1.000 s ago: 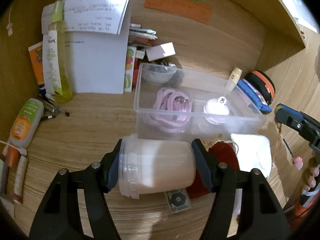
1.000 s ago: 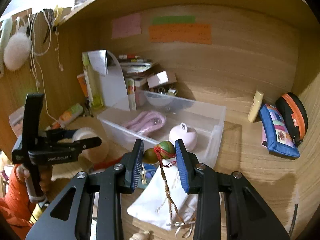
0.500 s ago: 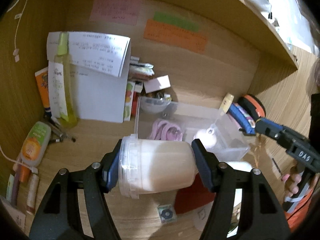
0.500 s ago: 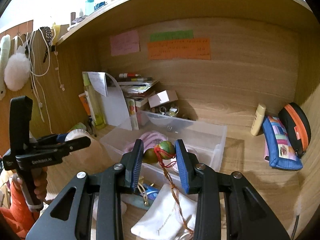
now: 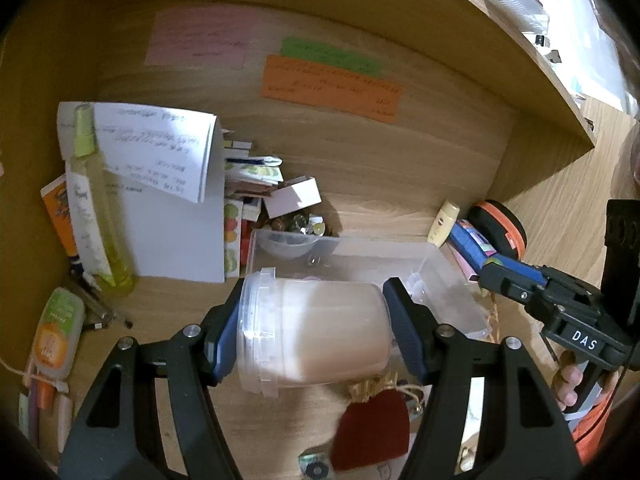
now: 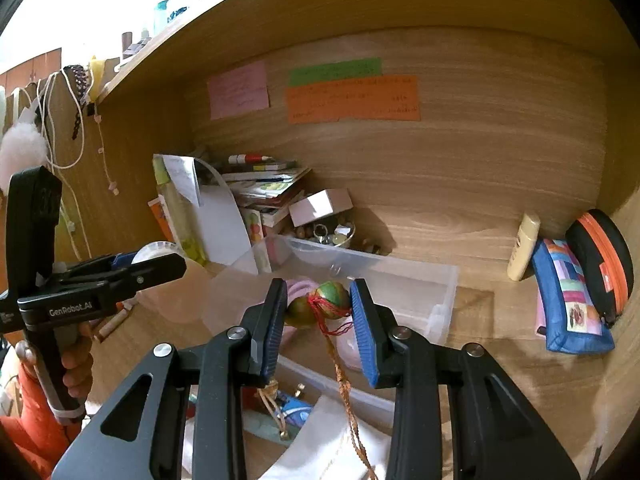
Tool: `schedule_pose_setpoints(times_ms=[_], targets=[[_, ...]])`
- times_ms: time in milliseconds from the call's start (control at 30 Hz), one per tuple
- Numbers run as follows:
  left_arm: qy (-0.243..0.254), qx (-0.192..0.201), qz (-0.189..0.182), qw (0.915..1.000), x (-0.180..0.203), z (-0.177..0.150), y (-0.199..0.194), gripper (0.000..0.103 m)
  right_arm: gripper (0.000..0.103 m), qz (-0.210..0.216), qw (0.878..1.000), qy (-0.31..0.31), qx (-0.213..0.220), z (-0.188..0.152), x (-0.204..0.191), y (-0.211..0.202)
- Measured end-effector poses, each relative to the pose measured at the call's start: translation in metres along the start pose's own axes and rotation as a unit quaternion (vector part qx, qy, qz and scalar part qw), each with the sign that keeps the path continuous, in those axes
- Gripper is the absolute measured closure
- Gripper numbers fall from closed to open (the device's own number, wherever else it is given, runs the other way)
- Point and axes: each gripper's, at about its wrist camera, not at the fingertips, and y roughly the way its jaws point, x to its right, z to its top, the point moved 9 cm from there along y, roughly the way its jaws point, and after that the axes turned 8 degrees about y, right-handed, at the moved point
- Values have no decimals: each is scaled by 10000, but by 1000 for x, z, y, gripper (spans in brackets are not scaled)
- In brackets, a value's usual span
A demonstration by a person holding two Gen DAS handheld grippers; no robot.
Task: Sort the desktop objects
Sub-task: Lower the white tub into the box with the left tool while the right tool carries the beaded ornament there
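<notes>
My left gripper (image 5: 316, 334) is shut on a translucent white plastic jar (image 5: 316, 332), held sideways above the desk in front of the clear plastic bin (image 5: 452, 276). My right gripper (image 6: 320, 312) is shut on a green-and-yellow bead charm (image 6: 330, 300) with red thread and a braided cord (image 6: 346, 384) hanging down, held above the near edge of the clear bin (image 6: 420, 292). A pink coiled cable (image 6: 298, 286) lies in the bin. The right gripper also shows at the right of the left wrist view (image 5: 496, 276), and the left gripper (image 6: 176, 270) at the left of the right wrist view.
A red pouch (image 5: 372, 428) and a white cloth bag (image 6: 320, 436) lie in front of the bin. A yellow spray bottle (image 5: 94, 208), papers (image 5: 172, 200) and tubes (image 5: 56, 336) stand at left. A blue pouch (image 6: 568, 300), orange-black case (image 6: 604, 264) and small cream bottle (image 6: 524, 246) sit at right. A shelf overhangs.
Both grippers have risen and drawn back with their loads; the bin and desk clutter look lower and farther. The right gripper has come closer to the left one.
</notes>
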Motion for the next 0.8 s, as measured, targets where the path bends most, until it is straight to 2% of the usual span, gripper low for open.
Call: schedule_pose_setpoints(times_ms=[233,800], targets=[[120,-132,-44,9998,5,6,20,37,74,-15,10000,19,-93,5,2,20],[214,-640,-146,9976,12,-16,69,38,73,-252,9963,136,-810,-31,24,66]])
